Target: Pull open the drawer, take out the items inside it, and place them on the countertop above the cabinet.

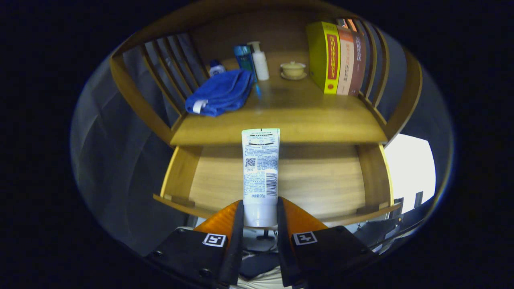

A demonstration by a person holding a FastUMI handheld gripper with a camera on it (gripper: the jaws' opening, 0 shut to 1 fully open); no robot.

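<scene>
The gripper (260, 216) is clenched on the cap end of a white tube (260, 172), one finger pressing on each side of it. The tube points forward, away from the fingers, and it is held above the open drawer (321, 180), whose wooden floor looks bare around it. The grip is only at the near end, so the long body hangs free. I judge that the tube could swing or slip out if the move is fast, and fall back into the drawer.

Just beyond the drawer is the front edge of the bench (281, 120), and the far tip of the tube is about level with it. If the gripper goes forward without rising enough, the tip may hit this edge and the tube may twist between the fingers.

Farther on the bench, a blue cloth (221, 94) lies to the left, with bottles (259, 60) behind it, a small lidded cup (293, 69) in the middle and standing books (335, 58) to the right. The near middle part is free; a placement too far back could knock the bottles or the cup.
</scene>
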